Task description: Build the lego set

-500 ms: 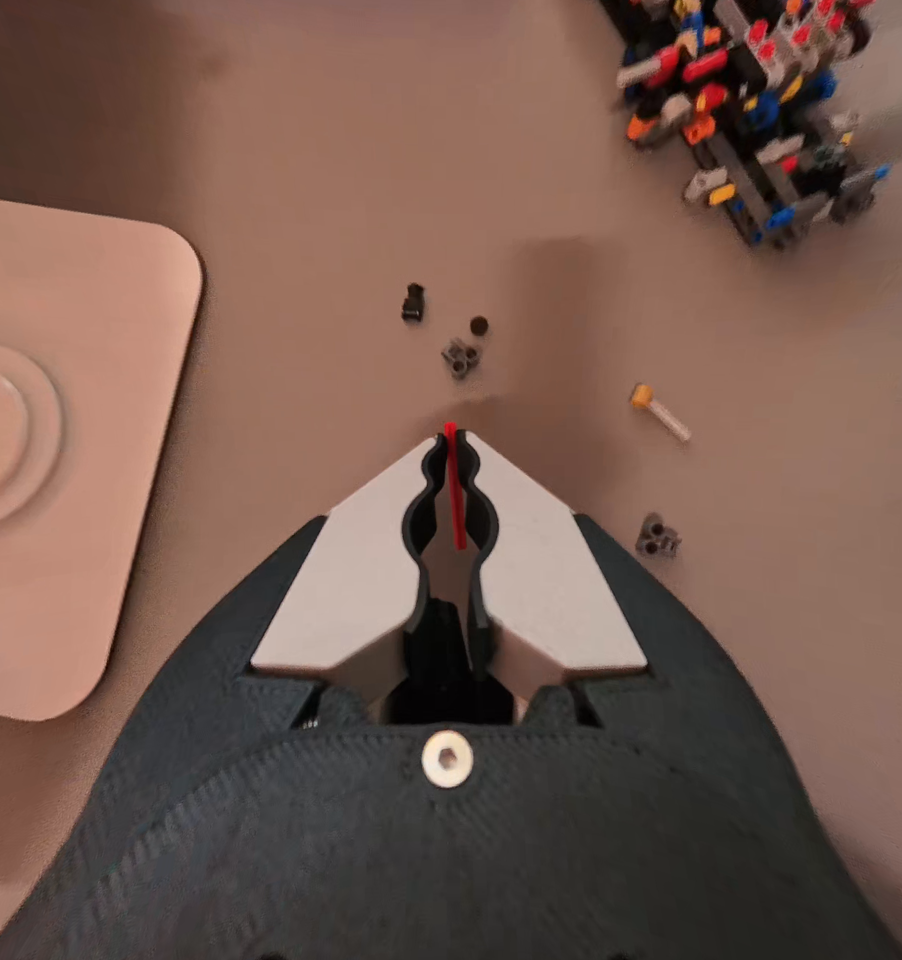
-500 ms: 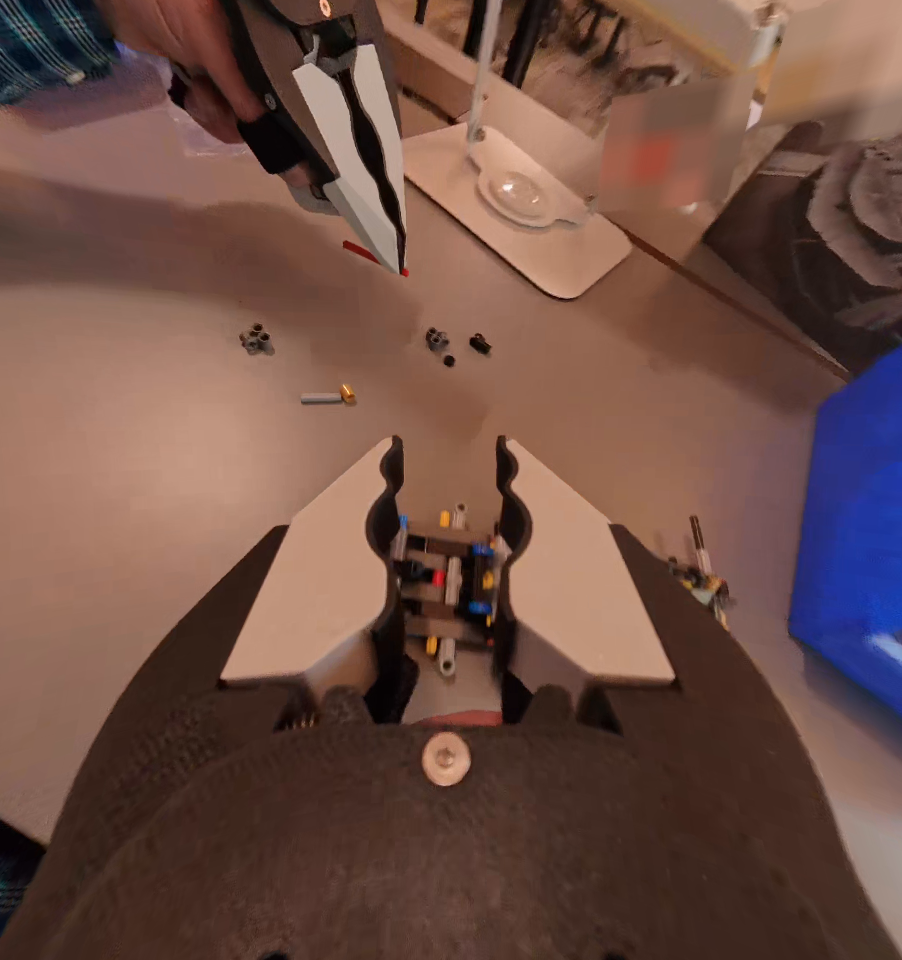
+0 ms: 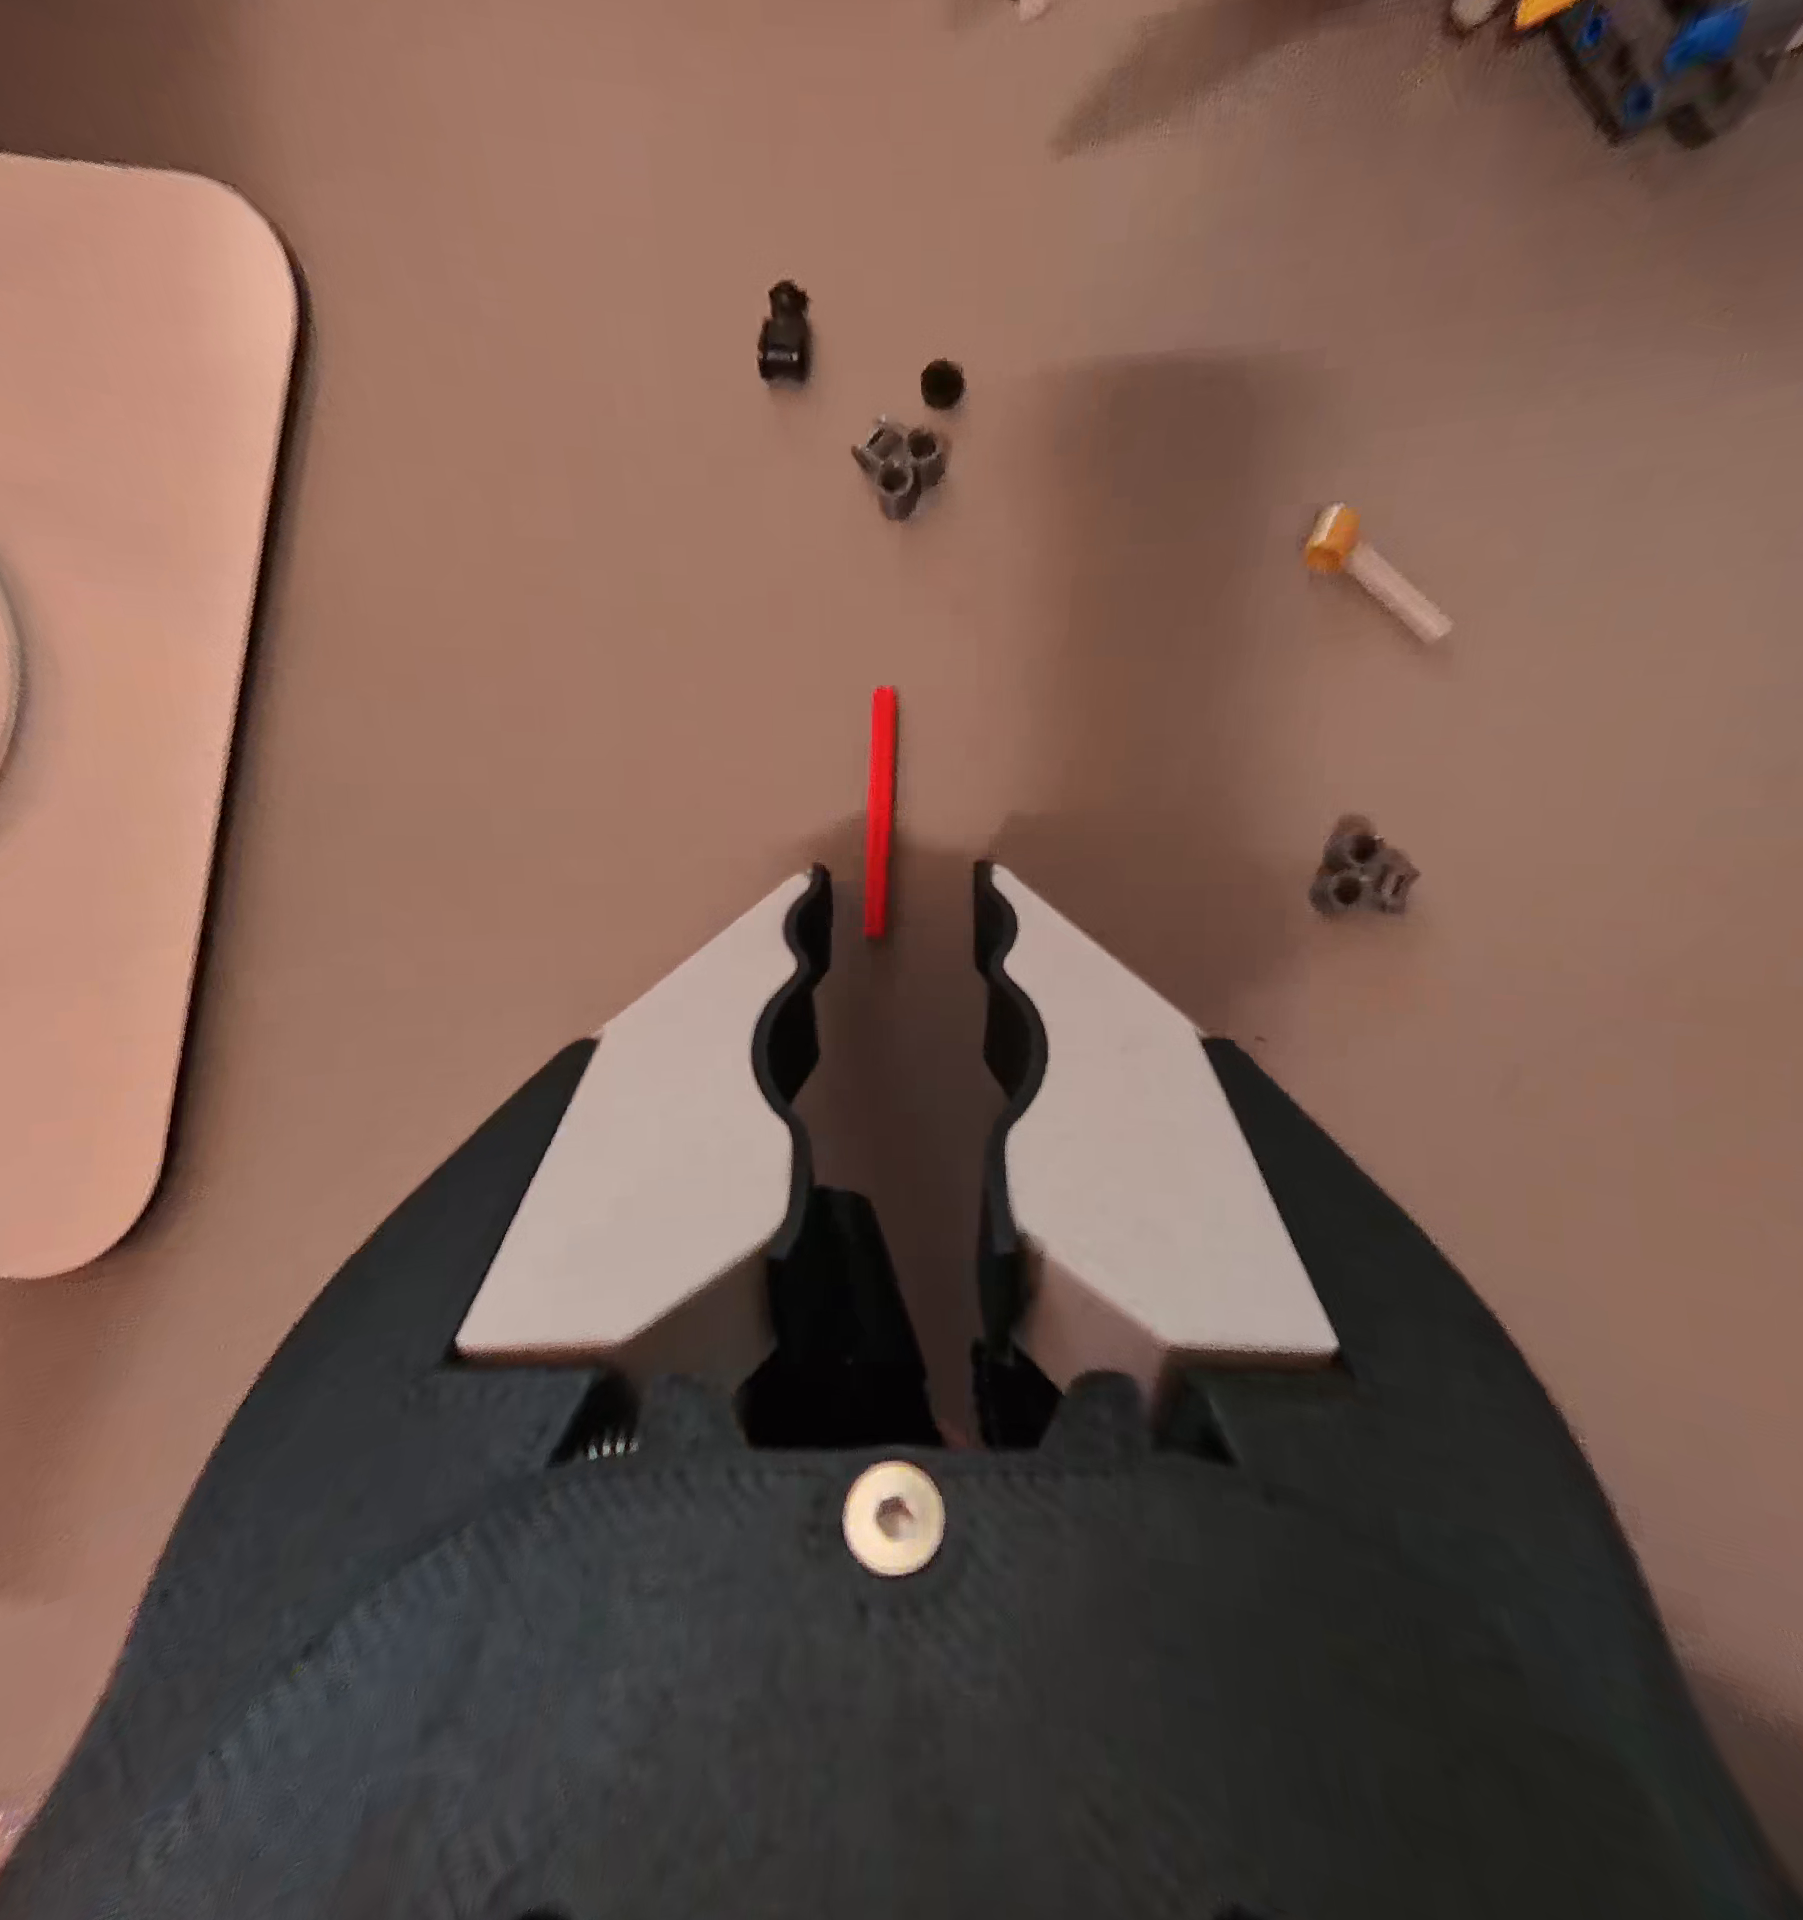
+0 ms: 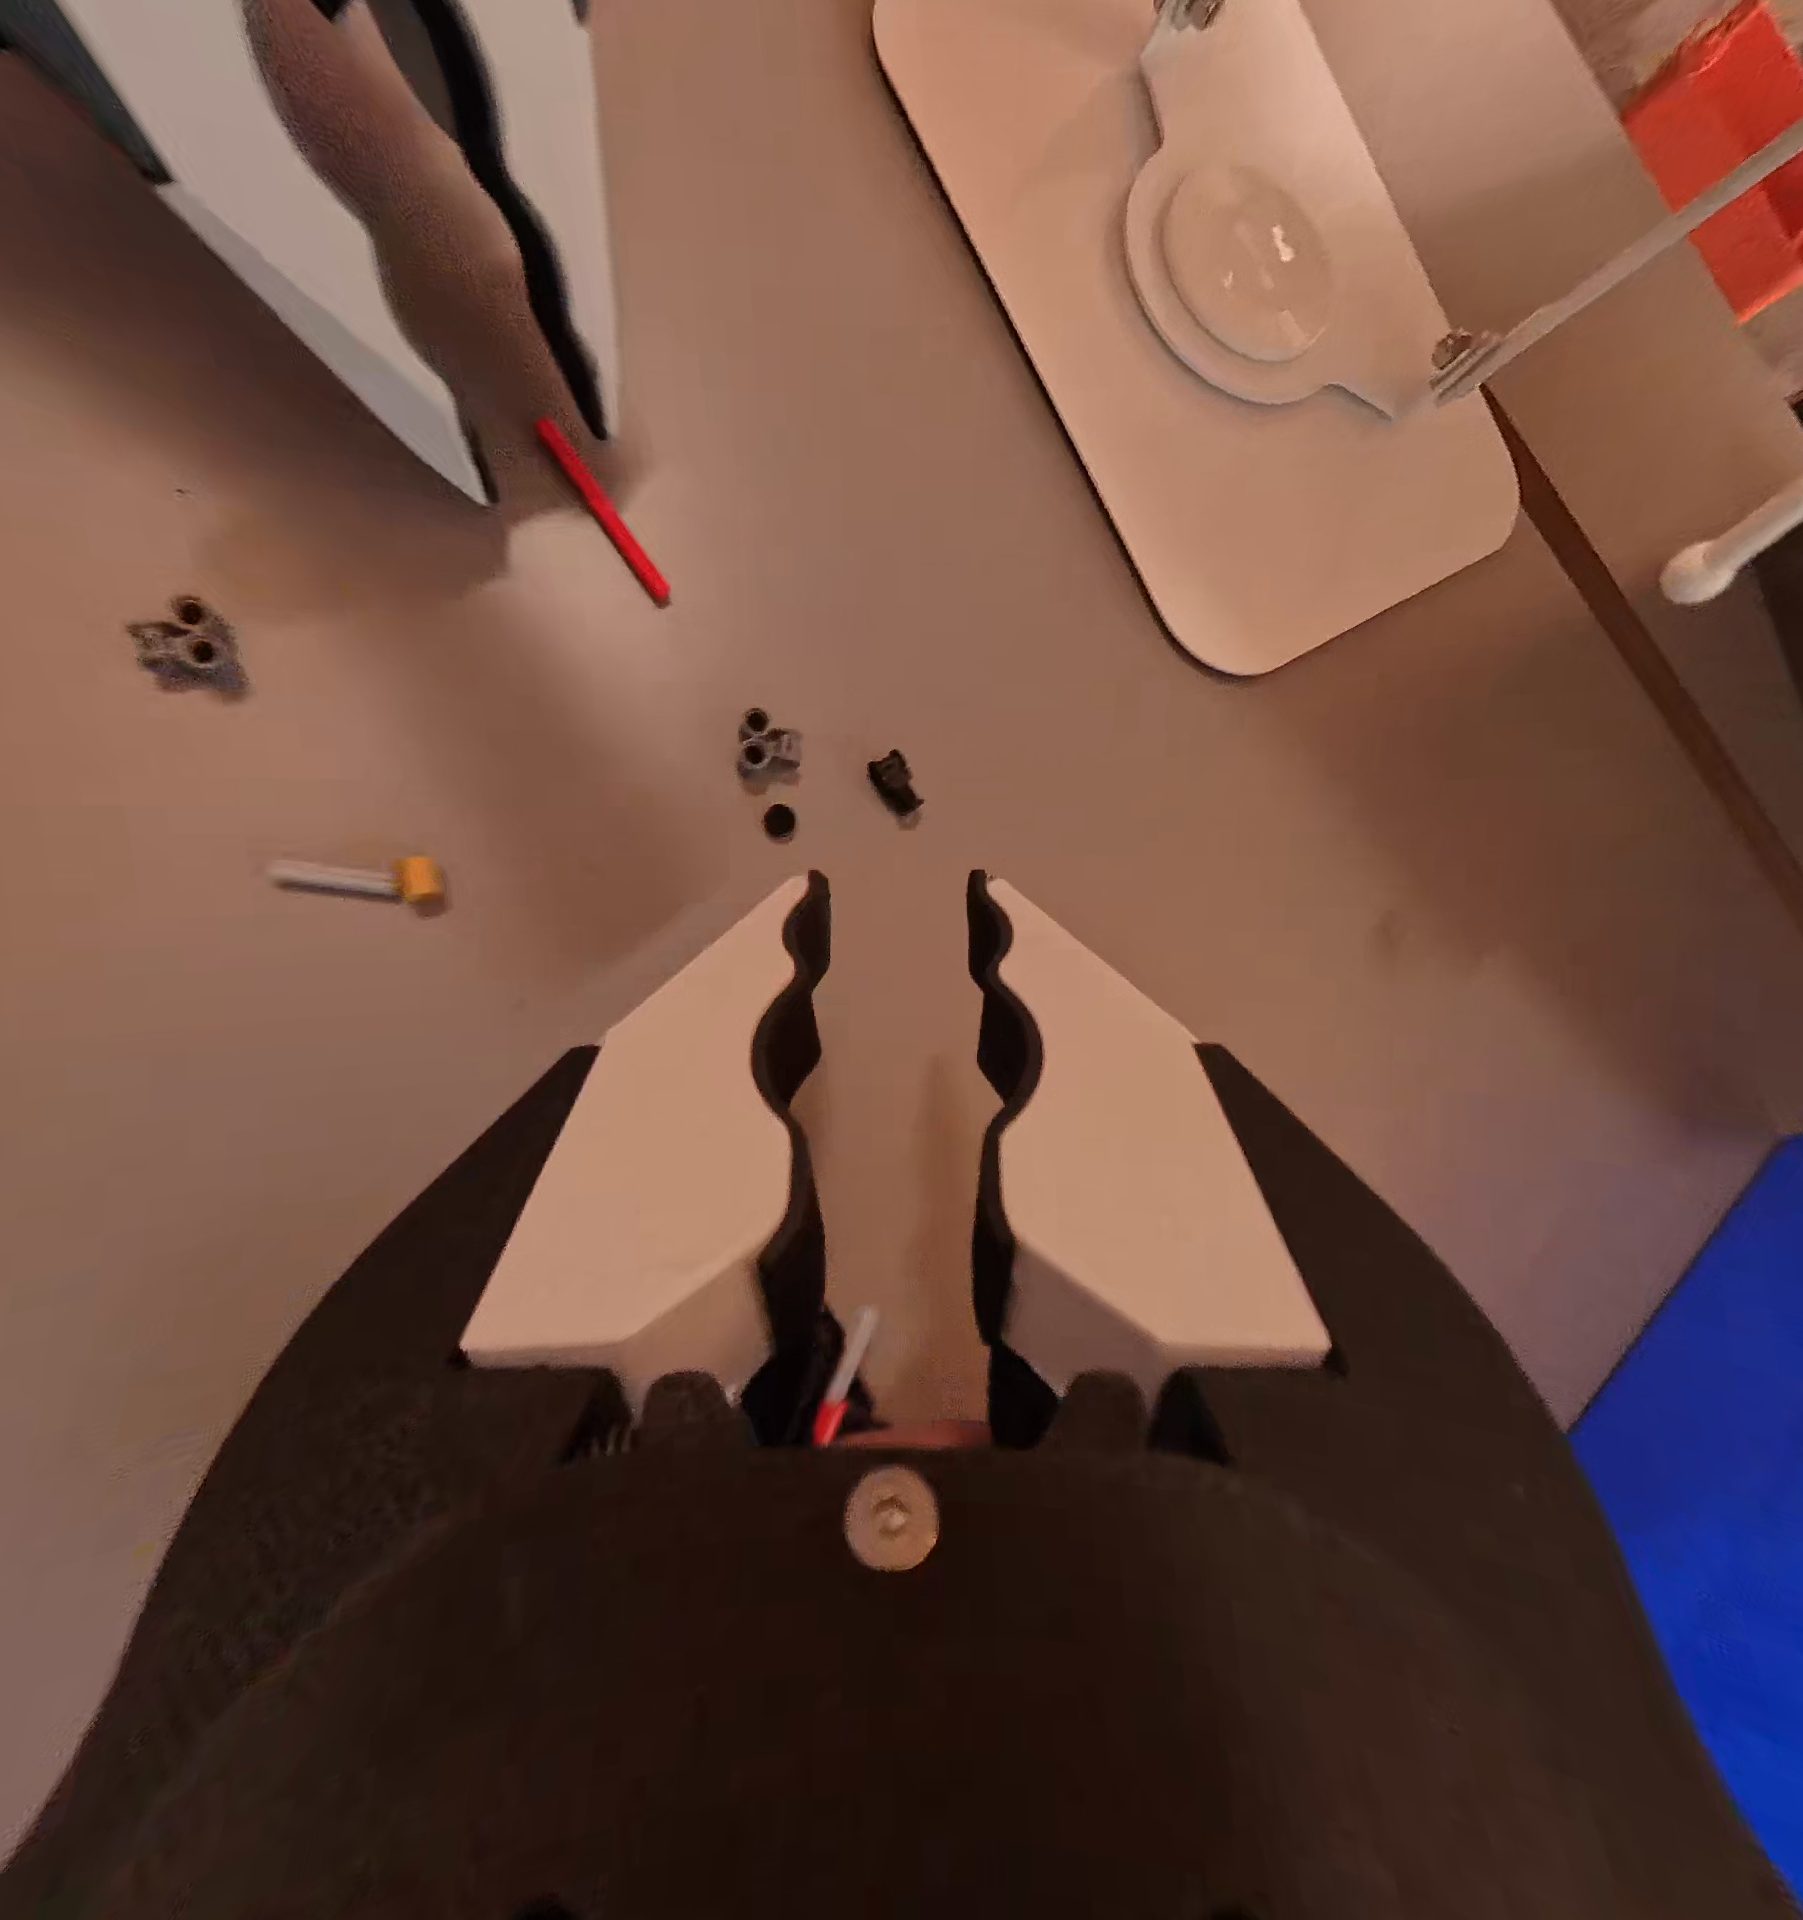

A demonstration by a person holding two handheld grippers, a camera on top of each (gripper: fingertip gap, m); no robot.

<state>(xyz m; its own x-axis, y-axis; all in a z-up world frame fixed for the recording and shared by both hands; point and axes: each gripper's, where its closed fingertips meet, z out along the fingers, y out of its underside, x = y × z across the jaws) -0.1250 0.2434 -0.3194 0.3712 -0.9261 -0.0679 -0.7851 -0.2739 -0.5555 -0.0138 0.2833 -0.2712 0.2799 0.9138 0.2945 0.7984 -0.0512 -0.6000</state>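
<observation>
Left claw open; red axle btwn tips, on table.

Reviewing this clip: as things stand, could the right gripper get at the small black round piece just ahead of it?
Probably yes. The right gripper is open and empty, and the black round piece lies on bare table just past its fingertips, slightly left. Only the grey connector sits close behind it.

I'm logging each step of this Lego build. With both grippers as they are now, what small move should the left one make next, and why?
Probably back the left gripper away from the red axle. Its jaws stand open and the axle lies flat on the table, one end reaching between the fingertips, so it looks released. The right gripper is open and empty, aimed toward the small black pieces.
</observation>
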